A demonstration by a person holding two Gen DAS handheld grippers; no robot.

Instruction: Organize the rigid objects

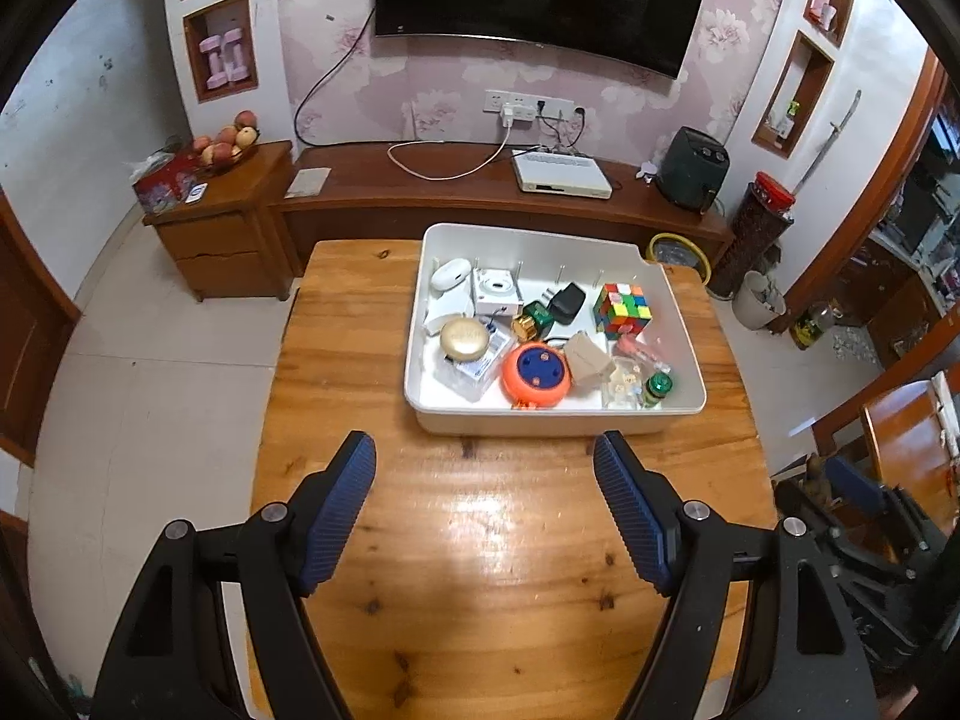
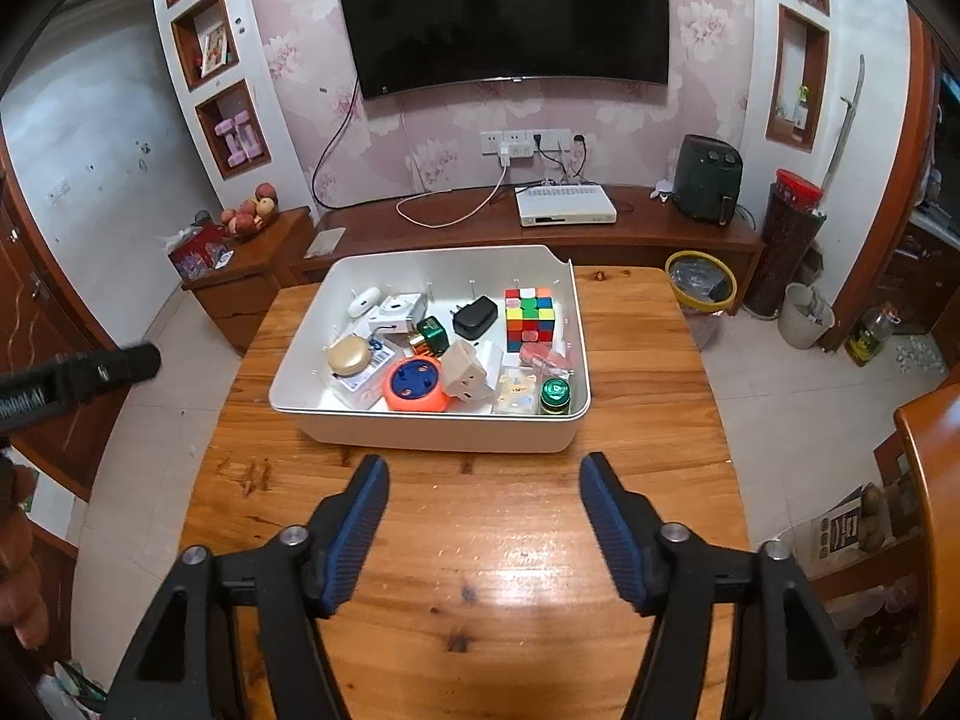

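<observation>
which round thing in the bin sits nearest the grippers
The orange disc with the blue top, against the bin's front wall; the gold disc lies further back left.

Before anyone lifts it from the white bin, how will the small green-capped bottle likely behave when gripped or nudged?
The green-capped bottle stands upright in the white bin's near right corner, so a nudge could tip it. It looks round, so it would probably roll. Its shiny surface may be slippery.

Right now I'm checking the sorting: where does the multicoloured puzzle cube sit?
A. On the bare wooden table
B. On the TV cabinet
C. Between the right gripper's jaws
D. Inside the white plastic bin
D: the multicoloured puzzle cube stands inside the white plastic bin, near its far right corner.
</observation>
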